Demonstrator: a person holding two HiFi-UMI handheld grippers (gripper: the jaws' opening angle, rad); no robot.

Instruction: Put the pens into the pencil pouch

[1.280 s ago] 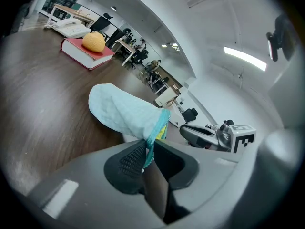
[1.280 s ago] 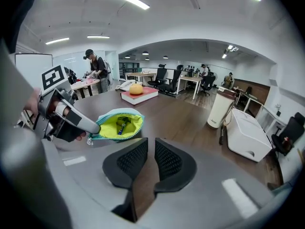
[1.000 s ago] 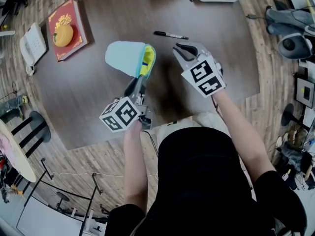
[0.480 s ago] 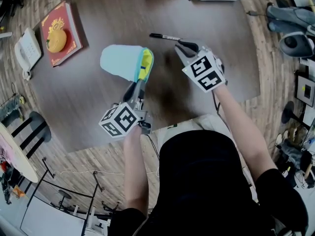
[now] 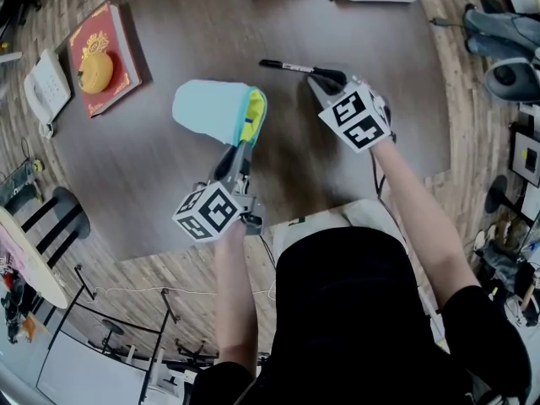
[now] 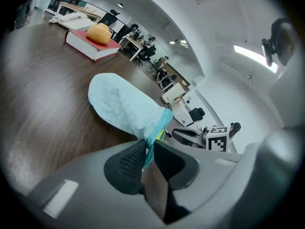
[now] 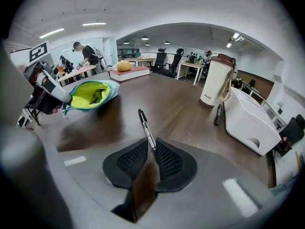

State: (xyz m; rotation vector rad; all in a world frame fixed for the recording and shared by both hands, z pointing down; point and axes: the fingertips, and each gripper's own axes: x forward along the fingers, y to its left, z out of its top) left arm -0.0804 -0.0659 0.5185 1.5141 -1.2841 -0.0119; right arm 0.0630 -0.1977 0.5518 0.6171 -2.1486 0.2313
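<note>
The pen [image 5: 289, 65] lies flat on the dark wood-grain table [image 5: 160, 184], far from the person and right of centre. Its long axis runs left to right. The black cap end points left. The pale printed barrel ends at the right, at the mouth of the right gripper [image 5: 315, 75]. In the right gripper view the pen is slim and round and points straight away from the jaws. The ribbed black pads stand a narrow gap apart with the barrel's near end just between their tips, and they are not pressing on it.

The pencil pouch [image 5: 211, 106] sits left of the pen, near the table's middle. It is soft, quilted, light blue fabric with teal zip edging and a yellow-green lining. Its long axis also runs left to right, with the rounded closed end to the left and the mouth gaping right, towards the pen. The left gripper [image 5: 242, 148] is clamped on the near rim of that mouth, with the cloth pinched between its pads.

At the far left lies a red book [image 5: 105, 47] with a round orange object [image 5: 95, 68] on it.
</note>
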